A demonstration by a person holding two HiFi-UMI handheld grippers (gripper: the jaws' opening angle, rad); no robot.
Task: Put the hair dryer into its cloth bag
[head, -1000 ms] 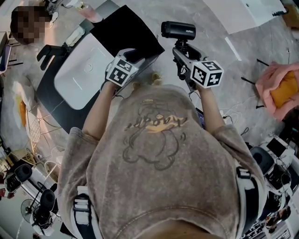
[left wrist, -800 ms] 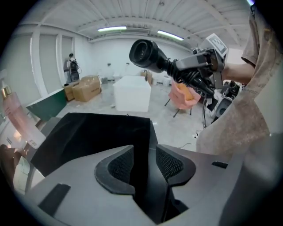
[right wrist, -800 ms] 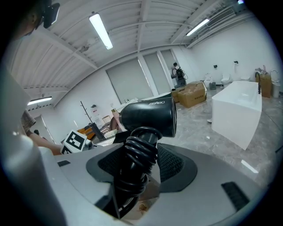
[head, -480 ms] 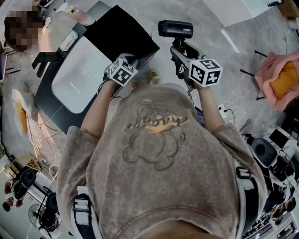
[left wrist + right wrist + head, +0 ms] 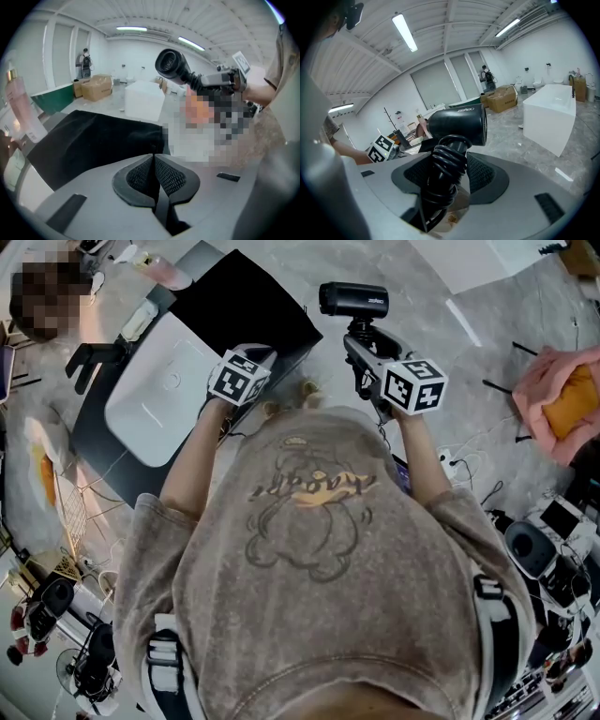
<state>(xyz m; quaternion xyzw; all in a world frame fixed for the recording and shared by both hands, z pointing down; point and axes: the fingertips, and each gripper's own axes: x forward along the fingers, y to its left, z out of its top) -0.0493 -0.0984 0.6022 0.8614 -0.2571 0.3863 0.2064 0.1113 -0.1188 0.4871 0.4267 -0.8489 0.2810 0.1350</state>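
Hidden: in the head view the left hand-held gripper (image 5: 255, 356) has its tips tucked under its marker cube (image 5: 239, 379). No view shows the bag's mouth. The dryer's handle is mostly buried under the cord and pads.
Hard to read: pale lettering on the dryer's barrel, too small.
Dryer (image 5: 354, 299): black, matte, with a short round barrel. The black cord (image 5: 443, 180) is wound in tight loops round the handle. It is held up in the air, barrel above the jaws, to the right of the bag and apart from it.
Bag (image 5: 248, 307): black cloth, lying flat and limp on the dark worktop (image 5: 94, 432), just beside a white basin (image 5: 159, 390).
Left hand-held gripper: angled down at the bag's near edge. The pads are pressed together, with a thin black strip of the hem pinched at their tips.
Right hand-held gripper (image 5: 449, 161): jaws part-way apart, pads clamped on either side of the cord-wrapped handle, carrying the dryer.
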